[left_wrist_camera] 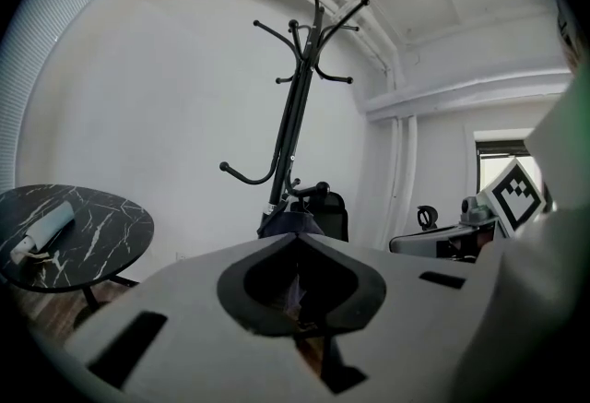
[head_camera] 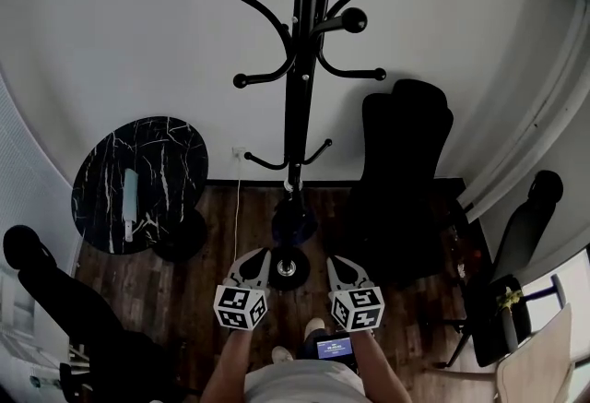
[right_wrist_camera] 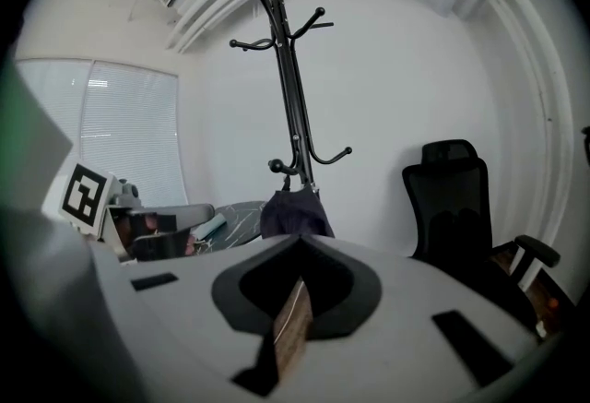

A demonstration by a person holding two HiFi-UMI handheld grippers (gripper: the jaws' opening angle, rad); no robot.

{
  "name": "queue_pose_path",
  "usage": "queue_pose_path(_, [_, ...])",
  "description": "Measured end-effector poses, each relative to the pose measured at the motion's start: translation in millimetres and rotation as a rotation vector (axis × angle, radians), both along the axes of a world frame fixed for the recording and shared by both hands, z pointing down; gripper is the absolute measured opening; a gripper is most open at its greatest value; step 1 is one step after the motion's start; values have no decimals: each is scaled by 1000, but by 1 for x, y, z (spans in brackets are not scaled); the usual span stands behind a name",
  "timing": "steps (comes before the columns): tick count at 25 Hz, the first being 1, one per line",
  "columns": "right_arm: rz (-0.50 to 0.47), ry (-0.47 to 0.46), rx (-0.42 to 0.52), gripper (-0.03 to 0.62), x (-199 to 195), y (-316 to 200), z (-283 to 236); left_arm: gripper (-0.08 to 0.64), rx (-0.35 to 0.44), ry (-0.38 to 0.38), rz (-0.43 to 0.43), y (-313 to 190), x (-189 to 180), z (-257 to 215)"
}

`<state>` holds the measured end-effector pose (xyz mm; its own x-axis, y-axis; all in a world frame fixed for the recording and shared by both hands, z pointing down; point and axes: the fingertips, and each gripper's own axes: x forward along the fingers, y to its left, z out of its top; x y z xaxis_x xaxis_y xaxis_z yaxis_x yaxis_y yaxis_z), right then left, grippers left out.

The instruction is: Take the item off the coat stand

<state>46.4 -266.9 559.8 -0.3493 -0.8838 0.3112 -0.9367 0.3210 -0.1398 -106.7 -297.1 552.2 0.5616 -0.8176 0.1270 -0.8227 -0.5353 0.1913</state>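
The black coat stand rises in front of me against the white wall. A dark blue cloth item hangs low on it, just above its round base. That item shows past the jaw tips in the left gripper view and under a low hook in the right gripper view. My left gripper and right gripper are side by side, short of the stand's base and apart from the item. Both are shut with nothing held, the left gripper and right gripper jaws meeting at their tips.
A round black marble table stands left of the stand with a pale rolled object on it. A black office chair is close on the right, another chair farther right. The floor is dark wood.
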Motion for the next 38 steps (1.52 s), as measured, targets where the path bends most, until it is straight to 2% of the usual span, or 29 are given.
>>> queue_pose_path(10, [4, 3, -15, 12, 0, -12, 14, 20, -11, -15, 6, -7, 1, 8])
queue_pose_path(22, [26, 56, -39, 14, 11, -43, 27, 20, -36, -30, 1, -35, 5, 24])
queue_pose_path(27, [9, 62, -74, 35, 11, -54, 39, 21, -45, -44, -5, -49, 6, 32])
queue_pose_path(33, [-3, 74, -91, 58, 10, -68, 47, 23, -77, -44, 56, -63, 16, 43])
queue_pose_path(38, [-22, 87, -95, 79, 11, -83, 52, 23, -89, -84, 82, -68, 24, 56])
